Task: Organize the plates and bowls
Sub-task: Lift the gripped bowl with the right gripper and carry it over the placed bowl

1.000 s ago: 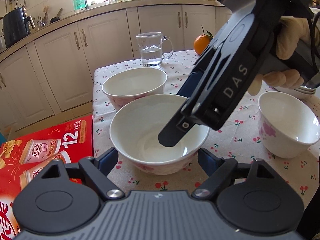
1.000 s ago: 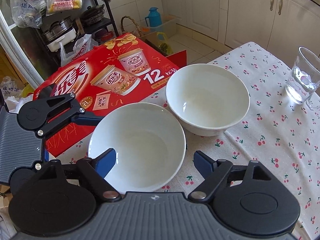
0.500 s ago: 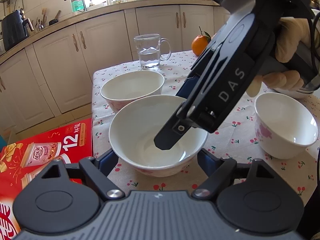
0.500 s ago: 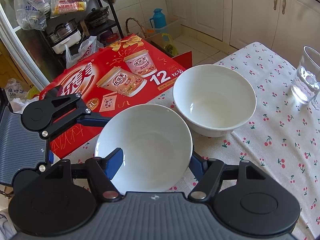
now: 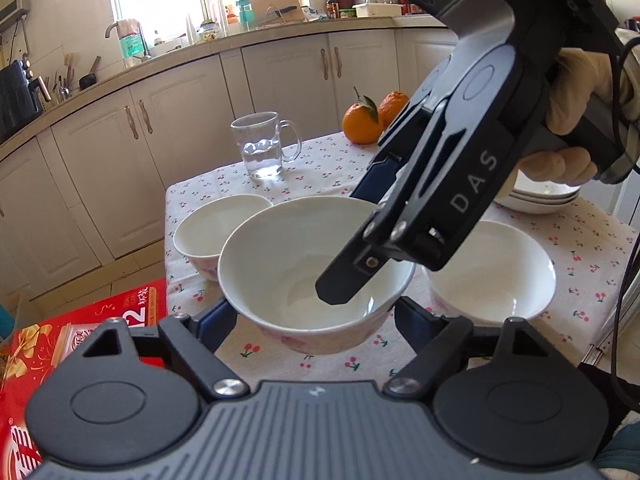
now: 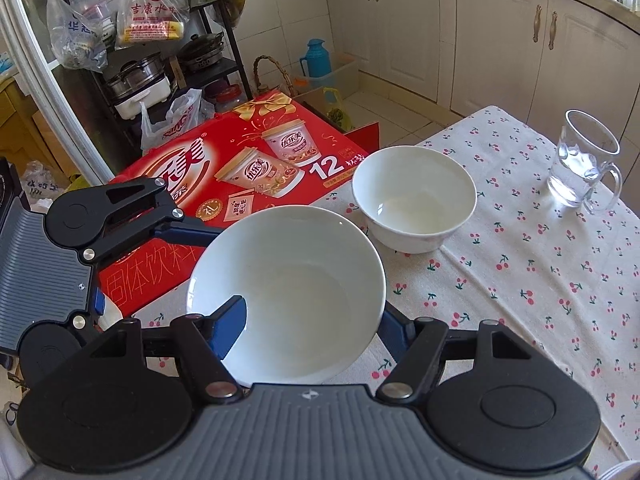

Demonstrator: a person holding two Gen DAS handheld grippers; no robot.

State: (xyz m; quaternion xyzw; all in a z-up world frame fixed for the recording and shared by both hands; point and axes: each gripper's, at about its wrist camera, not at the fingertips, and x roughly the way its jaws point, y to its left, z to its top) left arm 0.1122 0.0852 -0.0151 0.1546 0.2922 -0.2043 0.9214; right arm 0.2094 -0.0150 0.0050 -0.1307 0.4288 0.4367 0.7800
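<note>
A: What is seen of the table and the room?

B: A table is covered with a white cloth dotted with cherries. White cupboards are seen behind it, and a red box is seen on the floor by the table's edge. A glass mug with water is set near the far edge, with two oranges near it. Stacked plates are seen at the far right.

A: Where are the bowls?

B: The middle bowl is lifted and tilted above the near corner. A second bowl is set on the cloth just past it. A third bowl is set beside it.

A: How are the tongs seen?

B: The right gripper is closed on the middle bowl's rim, with one blue finger inside and one outside. The left gripper is held wide open, low around the bowl. It cannot be told if the bowl is touched by it.
</note>
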